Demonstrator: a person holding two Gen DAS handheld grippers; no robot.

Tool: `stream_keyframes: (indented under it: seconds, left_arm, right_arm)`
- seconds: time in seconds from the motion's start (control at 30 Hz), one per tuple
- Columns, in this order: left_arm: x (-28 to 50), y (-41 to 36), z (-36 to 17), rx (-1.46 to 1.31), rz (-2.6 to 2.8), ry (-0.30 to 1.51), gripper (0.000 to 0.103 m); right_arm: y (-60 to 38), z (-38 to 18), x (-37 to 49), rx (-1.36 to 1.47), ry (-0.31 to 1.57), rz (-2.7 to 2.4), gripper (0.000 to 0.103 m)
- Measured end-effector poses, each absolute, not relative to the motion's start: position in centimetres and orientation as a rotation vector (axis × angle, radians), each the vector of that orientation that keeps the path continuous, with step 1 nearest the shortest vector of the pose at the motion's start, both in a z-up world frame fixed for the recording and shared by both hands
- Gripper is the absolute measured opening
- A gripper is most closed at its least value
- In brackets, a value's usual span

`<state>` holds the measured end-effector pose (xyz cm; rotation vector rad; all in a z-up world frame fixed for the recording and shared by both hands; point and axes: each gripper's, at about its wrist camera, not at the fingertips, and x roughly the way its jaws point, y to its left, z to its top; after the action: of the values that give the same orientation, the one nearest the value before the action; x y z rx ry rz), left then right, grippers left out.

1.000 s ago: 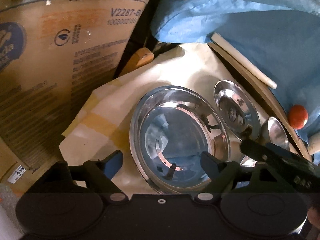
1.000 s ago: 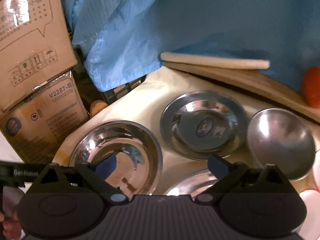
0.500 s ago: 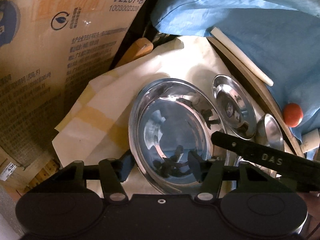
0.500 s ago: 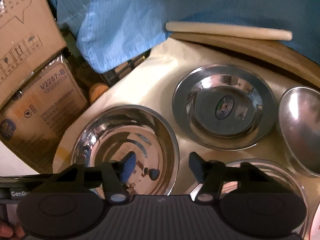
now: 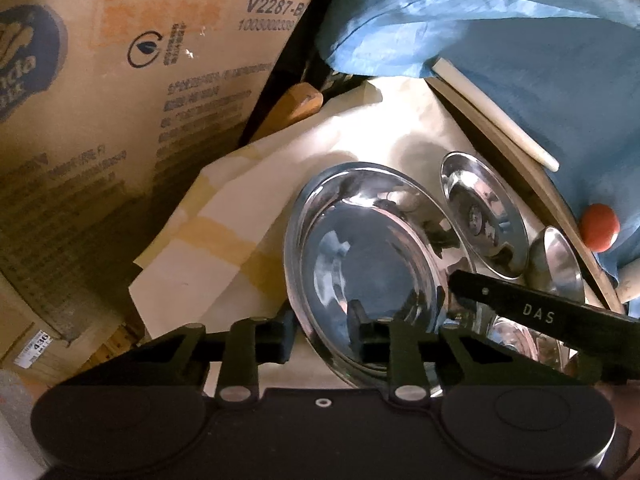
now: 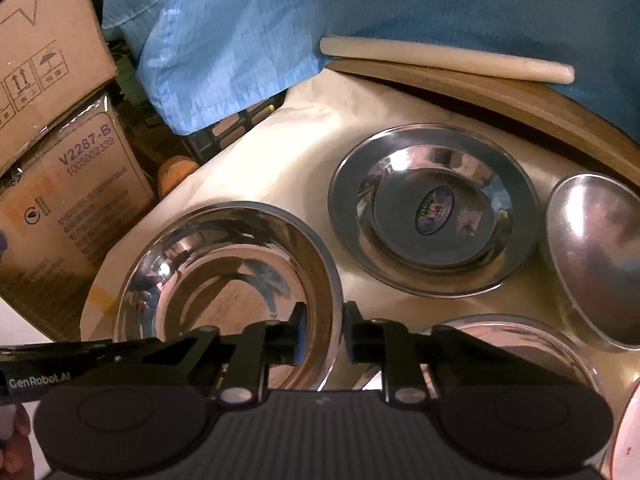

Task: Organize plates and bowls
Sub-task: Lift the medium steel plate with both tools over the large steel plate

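Note:
A large steel bowl (image 5: 368, 256) (image 6: 224, 264) stands on a cream cloth (image 5: 240, 216). My left gripper (image 5: 323, 336) straddles its near-left rim, jaws closing, one finger outside and one against the inner wall. My right gripper (image 6: 325, 334) straddles the bowl's right rim, jaws closing, pads close on the wall. Its black side (image 5: 540, 316) shows in the left wrist view. Beyond lie a steel plate with a sticker (image 6: 434, 216) (image 5: 482, 216), a small steel bowl (image 6: 596, 256) and another steel dish (image 6: 516, 344), partly hidden by the gripper.
Cardboard boxes (image 5: 120, 120) crowd the left side. A blue fabric (image 6: 400, 0) hangs over the back, above a wooden board (image 6: 480, 88) and a cream rod (image 6: 440, 58). A red ball (image 5: 600, 226) lies at the right, an orange wooden handle (image 5: 298, 104) behind the cloth.
Both grippers' jaws have narrowed from wide apart onto the large bowl's rim. The right gripper came down closer to the bowl and now reaches further into the left wrist view.

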<state>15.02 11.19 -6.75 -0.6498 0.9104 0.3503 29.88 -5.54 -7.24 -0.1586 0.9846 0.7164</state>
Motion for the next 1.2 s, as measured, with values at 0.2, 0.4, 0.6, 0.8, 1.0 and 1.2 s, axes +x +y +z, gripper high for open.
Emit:
stream_keyframes:
  seconds: [0.2, 0.4, 0.6, 0.8, 1.0, 1.2]
  left_arm:
    - [14.5, 10.9, -5.9, -0.583, 0.355, 0.883, 0.02]
    - [14.4, 10.2, -5.0, -0.534, 0.339, 0.846, 0.02]
    - [14.4, 9.1, -3.6, -0.475, 0.306, 0.804, 0.02]
    - [15.9, 7.2, -2.6, -0.425, 0.229, 0.783, 0.02]
    - [18.0, 4.6, -2.5, -0.374, 0.104, 0.796, 0.02]
    - [19.5, 1.4, -2.9, -0.296, -0.025, 0.828, 0.02]
  right_arm:
    - [-6.2, -6.6, 29.3, -0.16, 0.941, 0.72, 0.012]
    - [-7.3, -6.0, 28.8, -0.144, 0.898, 0.718, 0.012]
    - [-9.1, -5.1, 28.2, -0.117, 0.85, 0.706, 0.012]
    - [-11.8, -3.8, 27.9, -0.07, 0.799, 0.645, 0.012]
    - [-15.9, -3.2, 27.1, -0.031, 0.78, 0.55, 0.013]
    - [-20.1, -3.5, 25.4, 0.006, 0.792, 0.442, 0.014]
